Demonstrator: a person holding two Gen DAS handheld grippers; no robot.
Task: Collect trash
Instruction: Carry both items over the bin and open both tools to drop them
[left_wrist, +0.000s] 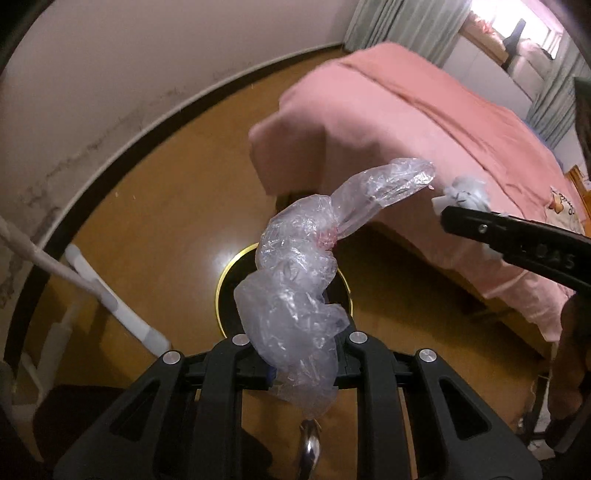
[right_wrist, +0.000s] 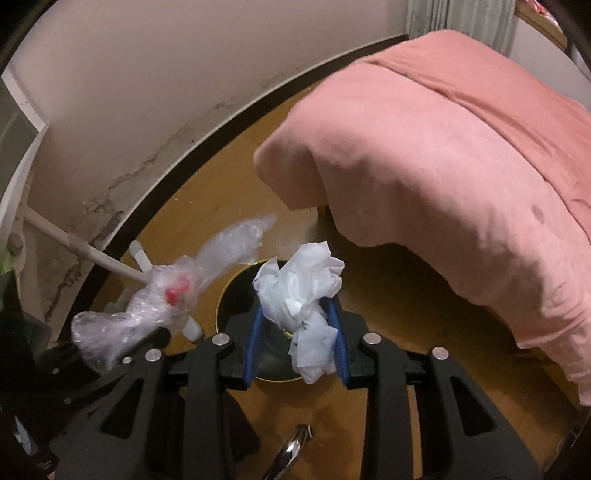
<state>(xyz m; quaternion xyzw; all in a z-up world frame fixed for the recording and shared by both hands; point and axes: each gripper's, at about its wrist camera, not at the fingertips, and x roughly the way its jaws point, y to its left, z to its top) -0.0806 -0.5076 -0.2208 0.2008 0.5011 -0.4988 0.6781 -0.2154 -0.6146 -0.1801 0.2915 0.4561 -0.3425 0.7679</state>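
Both loads light and squashy: left gripper pinches crumpled plastic wrap low, right gripper clamps tissue wad mid-bulk, bin below.

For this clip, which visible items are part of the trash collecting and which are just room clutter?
Job items:
- crumpled clear plastic bag, held in left gripper
- wad of white tissue, held in right gripper
- black bin with gold rim on the floor below

Just there:
- pink bedspread
- white pipe frame
- curtains
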